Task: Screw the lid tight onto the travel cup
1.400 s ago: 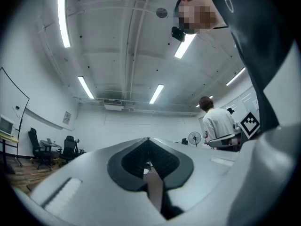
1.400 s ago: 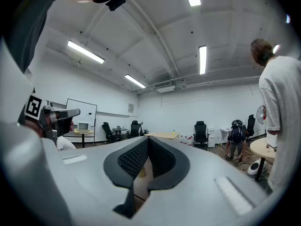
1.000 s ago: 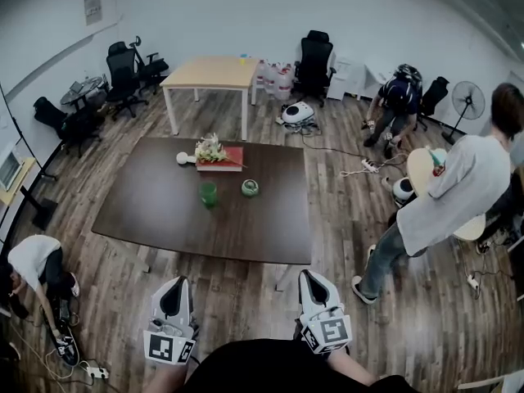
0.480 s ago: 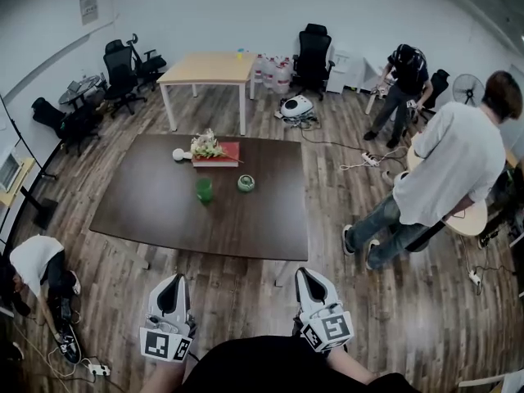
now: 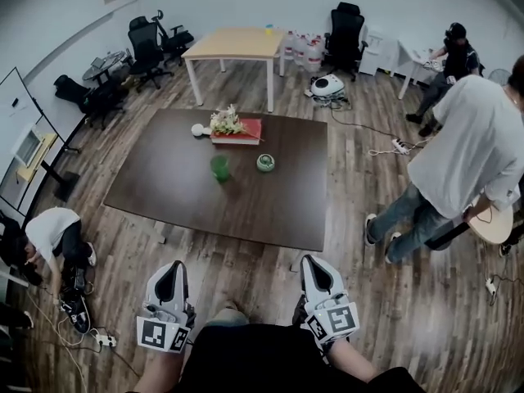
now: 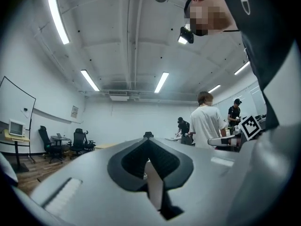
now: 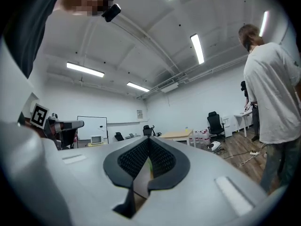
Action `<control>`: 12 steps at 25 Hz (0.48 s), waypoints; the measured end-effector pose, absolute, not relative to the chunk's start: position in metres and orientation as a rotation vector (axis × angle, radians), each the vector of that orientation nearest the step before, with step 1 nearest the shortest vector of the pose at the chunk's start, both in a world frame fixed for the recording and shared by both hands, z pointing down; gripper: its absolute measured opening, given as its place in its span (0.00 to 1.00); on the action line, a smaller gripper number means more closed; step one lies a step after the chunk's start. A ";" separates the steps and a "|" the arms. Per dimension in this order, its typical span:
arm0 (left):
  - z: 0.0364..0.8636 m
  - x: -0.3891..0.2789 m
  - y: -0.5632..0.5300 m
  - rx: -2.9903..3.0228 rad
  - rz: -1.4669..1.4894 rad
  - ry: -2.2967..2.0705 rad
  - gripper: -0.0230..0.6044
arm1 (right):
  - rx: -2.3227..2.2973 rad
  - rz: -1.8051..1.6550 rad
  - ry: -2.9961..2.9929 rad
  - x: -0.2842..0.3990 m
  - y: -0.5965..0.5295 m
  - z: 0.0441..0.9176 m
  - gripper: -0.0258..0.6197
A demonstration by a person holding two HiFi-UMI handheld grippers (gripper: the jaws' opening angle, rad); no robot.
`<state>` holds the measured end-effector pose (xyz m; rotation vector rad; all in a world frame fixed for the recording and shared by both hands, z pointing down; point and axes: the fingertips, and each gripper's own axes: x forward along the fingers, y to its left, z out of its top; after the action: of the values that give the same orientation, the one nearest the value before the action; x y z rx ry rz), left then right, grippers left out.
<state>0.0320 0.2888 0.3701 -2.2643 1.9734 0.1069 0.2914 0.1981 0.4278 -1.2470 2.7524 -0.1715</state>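
I hold a smooth, white-shelled left gripper [image 5: 172, 270] and a matching right gripper [image 5: 316, 264] low in front of my body. They sit side by side and apart, both pointing out across the room. Each carries a cube with black-and-white square markers at its rear.

In the left gripper view, the two jaws are pressed together. Their black ribbed pads meet in a pointed, leaf-shaped hollow with nothing between them. In the right gripper view, the jaws are likewise closed tight and empty, the same dark textured pads meeting edge to edge.

A grey-brown wood-grain plank floor [image 5: 344, 219] lies beneath my fingers. Well ahead of them stands a dark brown rectangular table [image 5: 180, 199] with a matte top. On it, ahead of the gap between my grippers, a green translucent travel cup [image 5: 220, 167] stands upright. A round green lid [image 5: 265, 163] lies just to its right, apart from it and nearer my right gripper's line.

Beyond the cup and lid rests a flat red rectangular slab [image 5: 248, 131] bearing a spray of pale flowers [image 5: 223, 121]. A small white round object [image 5: 197, 129] sits at its left end.

Off to the right of my right gripper stands a person in a loose white shirt and jeans [image 5: 467, 150].
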 end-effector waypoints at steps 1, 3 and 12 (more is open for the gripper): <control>0.370 0.030 0.285 -2.264 0.101 1.987 0.04 | -1.242 -0.185 2.752 0.291 0.193 0.427 0.05; 0.369 0.024 0.275 -2.262 0.104 2.001 0.04 | -1.229 -0.204 2.760 0.286 0.181 0.427 0.05; 0.381 -0.049 0.162 -2.300 0.226 1.961 0.04 | -1.330 -0.113 2.740 0.226 0.081 0.415 0.05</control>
<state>-0.0488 0.1624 0.3810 -2.3000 1.9607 0.2260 0.2255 0.0812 0.4150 -1.3300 2.7399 -0.1134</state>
